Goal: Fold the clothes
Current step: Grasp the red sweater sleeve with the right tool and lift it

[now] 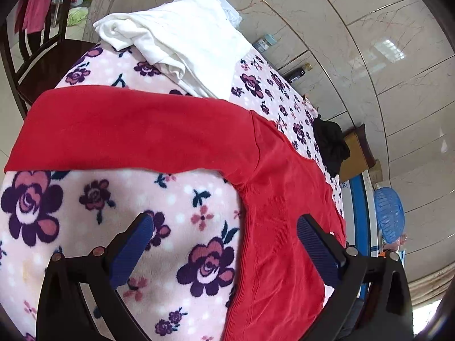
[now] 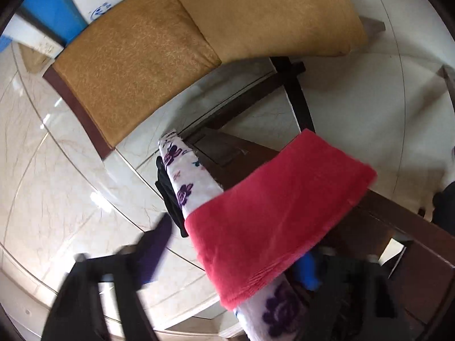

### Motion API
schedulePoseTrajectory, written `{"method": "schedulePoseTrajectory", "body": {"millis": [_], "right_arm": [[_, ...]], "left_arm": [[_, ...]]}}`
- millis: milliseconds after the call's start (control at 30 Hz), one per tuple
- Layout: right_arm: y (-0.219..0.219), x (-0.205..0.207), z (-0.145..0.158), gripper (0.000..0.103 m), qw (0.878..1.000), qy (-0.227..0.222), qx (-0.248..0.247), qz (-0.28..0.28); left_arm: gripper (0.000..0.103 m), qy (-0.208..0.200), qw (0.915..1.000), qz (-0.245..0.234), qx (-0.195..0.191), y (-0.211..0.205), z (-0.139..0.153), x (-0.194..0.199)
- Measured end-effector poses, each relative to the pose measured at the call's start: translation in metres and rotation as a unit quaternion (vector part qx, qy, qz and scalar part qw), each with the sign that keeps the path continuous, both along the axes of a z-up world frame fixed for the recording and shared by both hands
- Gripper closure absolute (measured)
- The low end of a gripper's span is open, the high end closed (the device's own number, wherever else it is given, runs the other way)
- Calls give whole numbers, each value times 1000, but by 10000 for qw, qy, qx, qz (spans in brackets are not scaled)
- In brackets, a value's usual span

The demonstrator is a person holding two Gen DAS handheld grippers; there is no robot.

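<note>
A red long-sleeved garment point(image 1: 256, 176) lies spread on the pink floral blanket point(image 1: 85, 221) that covers the table, one sleeve point(image 1: 128, 130) stretched to the left. My left gripper point(image 1: 224, 233) is open above the garment's side edge, with blue pads point(image 1: 133, 247) on either side, holding nothing. In the right wrist view a red sleeve end point(image 2: 273, 216) hangs over the blanket's edge point(image 2: 193, 182). My right gripper point(image 2: 230, 258) is open and blurred, its fingers point(image 2: 153, 253) on either side of that hanging red cloth.
A crumpled white garment point(image 1: 182, 42) lies at the blanket's far end and a black garment point(image 1: 331, 145) at its right edge. Bottles point(image 1: 298, 72) stand beyond. A chair with a tan cushion point(image 2: 176, 42) stands by the table; a blue basket point(image 1: 389, 218) lies on the floor.
</note>
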State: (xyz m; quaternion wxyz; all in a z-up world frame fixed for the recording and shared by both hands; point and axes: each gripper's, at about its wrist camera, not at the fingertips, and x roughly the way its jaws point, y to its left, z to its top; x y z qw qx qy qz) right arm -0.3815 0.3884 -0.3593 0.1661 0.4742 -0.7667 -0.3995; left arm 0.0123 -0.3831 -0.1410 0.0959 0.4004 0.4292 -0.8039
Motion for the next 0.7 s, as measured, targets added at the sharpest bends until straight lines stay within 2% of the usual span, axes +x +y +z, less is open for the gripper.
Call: {"method": "schedulePoseTrajectory", "body": {"millis": [67, 133, 333, 500, 600, 700], "right_arm": [[-2, -2, 1, 86, 9999, 75, -113, -60], [-3, -5, 2, 97, 9995, 164, -214, -132], [7, -9, 33, 97, 9960, 833, 2, -314], [15, -7, 63, 97, 9902, 1223, 539, -399], [18, -2, 70, 94, 9876, 1204, 825, -572], [27, 9, 63, 89, 9866, 922, 1000, -900]], "left_arm": [[0, -29, 10000, -1, -25, -1, 2, 3], [0, -44, 10000, -14, -46, -2, 4, 6], [1, -53, 9999, -82, -69, -4, 6, 11], [1, -13, 10000, -93, 8, -5, 2, 13], [1, -18, 9999, -106, 55, -6, -2, 14], [1, -16, 9999, -122, 86, -7, -4, 16]]}}
